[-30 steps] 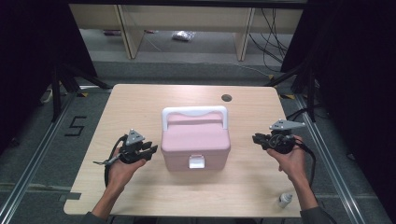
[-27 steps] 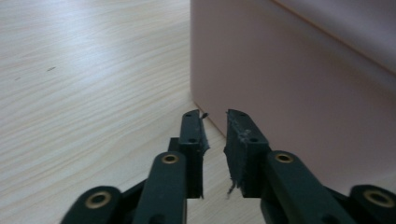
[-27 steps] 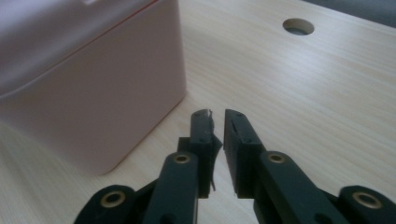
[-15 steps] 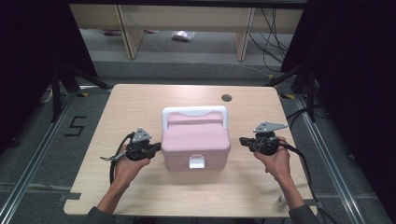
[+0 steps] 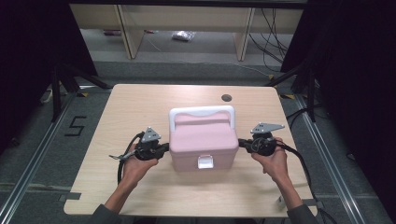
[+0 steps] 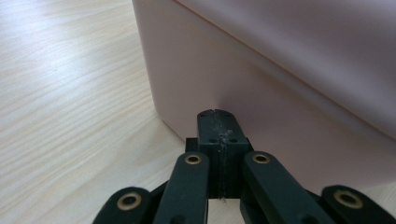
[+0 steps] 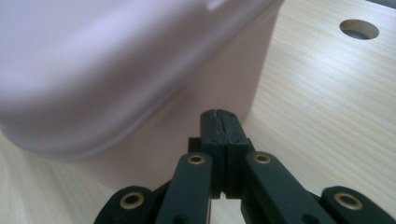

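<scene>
Pink box (image 5: pixel 203 144) w/ white handle (image 5: pixel 201 113) is set mid-table (image 5: pixel 135 100), lid down. Left gripper (image 5: pixel 164 150) is held at box's left wall, right gripper (image 5: pixel 242 143) at its right wall. Both jaw pairs are pressed together, nothing between, tips at or just off the walls; contact can't be told.

A lab recording bay: bare table (image 5: pixel 140 107) between dark curtains, floor rails, loose cables (image 5: pixel 275 37).
</scene>
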Demonstrator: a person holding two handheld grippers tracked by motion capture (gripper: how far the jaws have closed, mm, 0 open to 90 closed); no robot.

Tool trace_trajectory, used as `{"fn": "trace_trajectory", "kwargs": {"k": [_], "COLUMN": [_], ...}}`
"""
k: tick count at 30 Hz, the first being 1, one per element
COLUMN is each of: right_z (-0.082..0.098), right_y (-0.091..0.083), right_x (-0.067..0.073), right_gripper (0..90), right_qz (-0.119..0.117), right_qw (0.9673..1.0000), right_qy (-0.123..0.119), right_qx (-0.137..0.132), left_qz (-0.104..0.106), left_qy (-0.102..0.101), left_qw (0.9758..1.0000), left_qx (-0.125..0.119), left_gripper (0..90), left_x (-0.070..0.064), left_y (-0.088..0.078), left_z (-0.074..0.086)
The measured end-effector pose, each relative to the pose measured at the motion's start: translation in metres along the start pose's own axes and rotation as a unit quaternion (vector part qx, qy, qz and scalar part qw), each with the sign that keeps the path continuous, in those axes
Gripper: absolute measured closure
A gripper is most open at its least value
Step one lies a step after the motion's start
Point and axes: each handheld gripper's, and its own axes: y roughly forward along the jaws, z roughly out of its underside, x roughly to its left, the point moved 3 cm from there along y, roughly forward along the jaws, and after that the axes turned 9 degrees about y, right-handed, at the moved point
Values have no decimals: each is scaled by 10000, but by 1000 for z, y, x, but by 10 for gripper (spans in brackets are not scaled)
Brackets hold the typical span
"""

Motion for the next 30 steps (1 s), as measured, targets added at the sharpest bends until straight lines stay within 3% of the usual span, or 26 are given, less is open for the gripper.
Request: {"fn": "trace_trajectory", "kwargs": {"k": [6,7,12,16,17,22,23,24,25,26,27,28,29,30], "right_z": [0,1,2,2,3,4,6,6,7,7,9,9,9,11], "right_y": [-3,-3,-5,-7,-8,-12,-13,-14,-15,-16,-18,-19,-19,-22], "right_x": [-2,1,0,-3,-1,-7,-5,-8,-7,-10,-9,-12,-12,-12], "right_gripper": [900,900,900,900,900,900,900,900,900,900,900,900,900,900], "right_qz": [84,43,61,134,107,198,194,212,208,218,214,247,247,240], "right_qw": [9999,9999,9999,9999,9998,9997,9997,9998,9997,9998,9996,9997,9997,9996], "right_qy": [-61,103,71,-90,96,-122,67,-10,122,34,175,0,0,152], "right_qx": [35,42,94,39,112,65,115,37,51,32,79,32,32,58], "left_qz": [-22,-44,-41,-61,-94,-89,-76,-64,-59,-44,-28,-63,-63,-56], "left_qy": [3,-1,13,-24,-13,4,12,26,35,39,-4,22,22,-1], "left_qw": [10000,10000,10000,10000,10000,10000,10000,10000,10000,10000,10000,10000,10000,10000], "left_qx": [-20,-6,16,7,0,14,20,11,13,-7,-24,-22,-22,-22], "left_gripper": [897,897,898,898,898,898,898,898,898,898,898,898,898,898], "left_x": [-3,-3,-4,-7,-8,-9,-10,-11,-12,-13,-14,-15,-15,-17], "left_y": [3,3,5,8,9,14,15,17,18,19,21,22,22,24], "left_z": [-4,-4,-6,-8,-9,-13,-14,-16,-17,-18,-19,-19,-19,-21]}}
